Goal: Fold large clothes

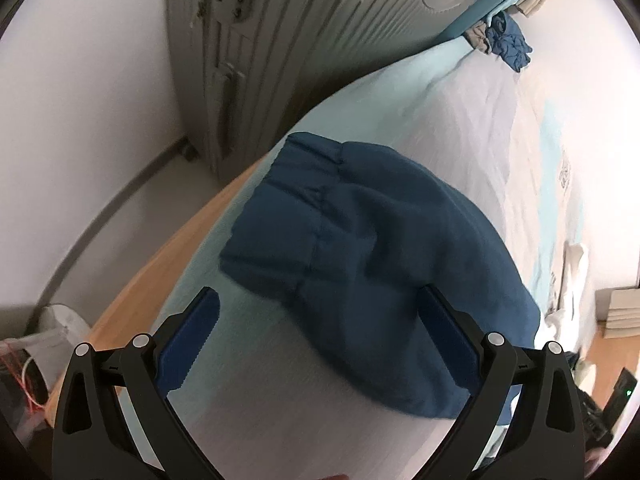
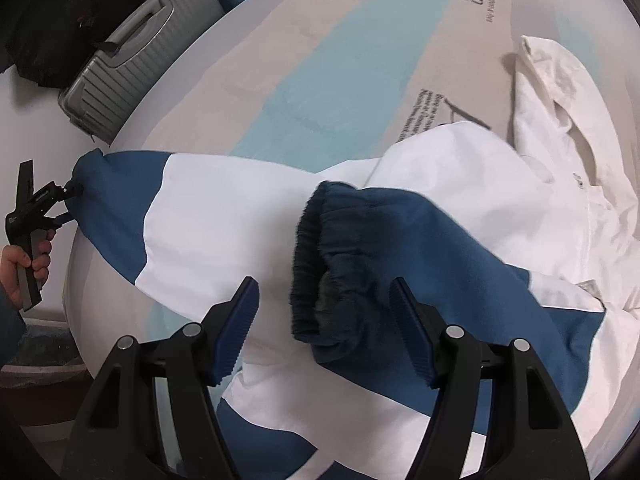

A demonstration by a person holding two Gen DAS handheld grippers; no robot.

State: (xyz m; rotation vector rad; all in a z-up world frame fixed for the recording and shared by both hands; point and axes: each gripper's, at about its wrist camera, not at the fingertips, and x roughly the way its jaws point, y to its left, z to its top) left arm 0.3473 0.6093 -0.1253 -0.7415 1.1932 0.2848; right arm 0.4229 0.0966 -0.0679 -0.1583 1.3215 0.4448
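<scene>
A white and dark-blue jacket (image 2: 460,184) lies spread on the bed, its hood (image 2: 552,80) at the far right. One blue sleeve is folded across the white body, and its ribbed cuff (image 2: 320,260) lies just beyond my right gripper (image 2: 323,281). That gripper is open, its pads clear of the cloth. The other sleeve (image 2: 120,200) stretches left to the bed's edge. My left gripper (image 1: 318,291) hovers over that sleeve's blue cuff (image 1: 360,240), open; from the right wrist view a hand (image 2: 24,264) holds it beside the cuff's tip.
The bed sheet (image 2: 340,80) is pale grey with a light blue band. A grey ribbed suitcase (image 1: 280,40) stands against the wall beside the bed's wooden edge (image 1: 160,272). Crumpled clothes (image 1: 512,44) lie at the far end of the bed.
</scene>
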